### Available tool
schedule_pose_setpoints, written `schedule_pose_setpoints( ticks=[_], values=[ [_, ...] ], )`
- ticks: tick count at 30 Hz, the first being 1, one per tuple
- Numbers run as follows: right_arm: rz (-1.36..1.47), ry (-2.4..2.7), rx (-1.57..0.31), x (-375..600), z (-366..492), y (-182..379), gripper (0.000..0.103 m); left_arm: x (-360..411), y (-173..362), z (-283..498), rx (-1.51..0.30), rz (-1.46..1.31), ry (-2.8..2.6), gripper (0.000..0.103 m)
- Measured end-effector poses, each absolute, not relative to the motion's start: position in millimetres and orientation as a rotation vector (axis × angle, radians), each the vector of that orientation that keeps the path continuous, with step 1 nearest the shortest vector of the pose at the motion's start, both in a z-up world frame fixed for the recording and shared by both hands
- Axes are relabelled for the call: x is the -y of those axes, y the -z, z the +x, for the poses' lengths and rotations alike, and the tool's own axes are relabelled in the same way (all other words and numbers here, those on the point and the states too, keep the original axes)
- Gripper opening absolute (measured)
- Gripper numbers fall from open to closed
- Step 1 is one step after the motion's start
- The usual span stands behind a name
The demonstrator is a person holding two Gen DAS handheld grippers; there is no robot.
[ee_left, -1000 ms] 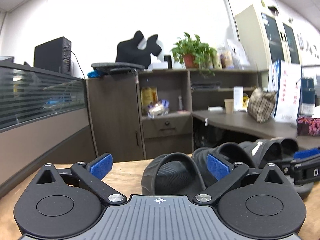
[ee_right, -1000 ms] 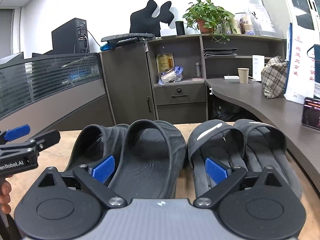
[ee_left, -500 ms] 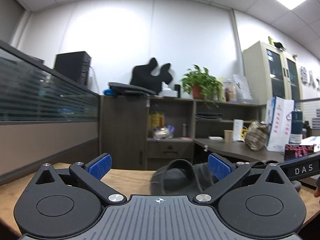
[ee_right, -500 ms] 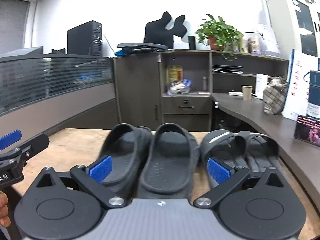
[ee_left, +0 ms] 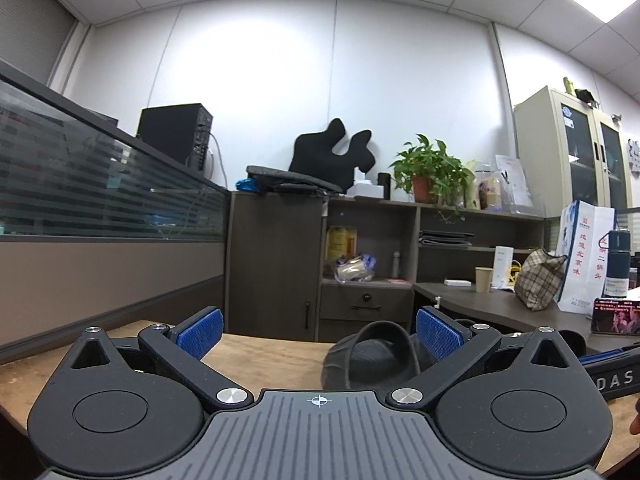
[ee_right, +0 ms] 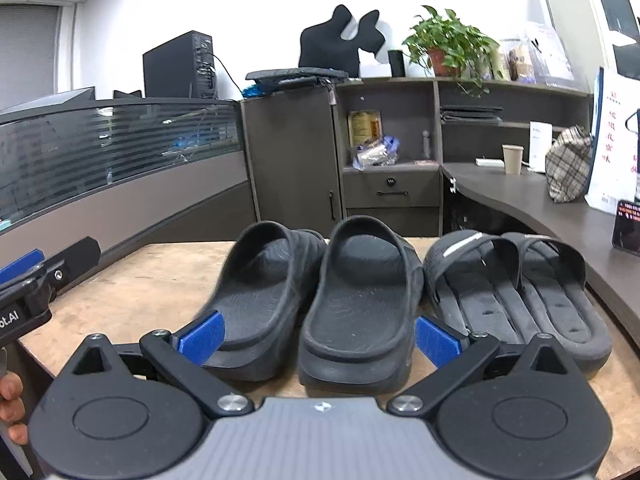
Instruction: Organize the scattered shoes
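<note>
Four black slippers stand side by side on the wooden table point(ee_right: 132, 284), toes away from me. The left pair is two plain slides point(ee_right: 260, 292) point(ee_right: 364, 304). The right pair is two strapped sandals point(ee_right: 464, 300) point(ee_right: 560, 304). My right gripper point(ee_right: 318, 338) is open and empty, just in front of the heels of the plain pair. My left gripper point(ee_left: 318, 330) is open and empty, held low near the table's left front; it sees one plain slide point(ee_left: 372, 356) from the side. The left gripper also shows at the left edge of the right wrist view point(ee_right: 36, 280).
A curved dark desk point(ee_right: 560, 216) with a paper cup point(ee_right: 512, 159), a plaid bag point(ee_right: 568, 170) and a white bag runs along the right. A dark cabinet with shelves point(ee_right: 296, 160) stands behind the table. A glass partition point(ee_right: 112, 144) lines the left.
Both grippers have drawn back from the slippers and tilted upward. The left gripper has dropped lower, so less of the slippers shows. The slippers have not moved.
</note>
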State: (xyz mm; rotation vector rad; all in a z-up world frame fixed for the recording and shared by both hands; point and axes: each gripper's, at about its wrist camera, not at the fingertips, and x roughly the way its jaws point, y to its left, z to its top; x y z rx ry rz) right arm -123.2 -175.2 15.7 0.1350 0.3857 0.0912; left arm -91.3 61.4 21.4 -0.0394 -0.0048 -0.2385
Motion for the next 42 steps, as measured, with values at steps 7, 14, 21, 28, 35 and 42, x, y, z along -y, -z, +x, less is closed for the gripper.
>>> schedule_pose_setpoints(
  ticks=[7,14,21,28,35,42],
  values=[
    [0.157,-0.051,-0.386,198,-91,-11,0.103,-16,-28,-61,-0.007,-0.001,0.243,0.103],
    [0.187,-0.013,-0.404,227,-37,-15,0.103,22,-40,-11,-0.068,0.018,0.279,0.103],
    [0.211,0.025,-0.471,245,0,-16,0.103,40,-45,26,-0.153,0.01,0.279,0.103],
    [0.306,0.046,-0.591,270,11,-25,0.103,39,-61,37,-0.32,0.07,0.322,0.103],
    [0.4,0.03,-0.682,308,-3,-78,0.103,58,-122,35,-0.423,0.16,0.424,0.103],
    [0.4,0.129,-0.635,338,-34,-123,0.103,104,-148,28,-0.419,0.135,0.518,0.103]
  ],
)
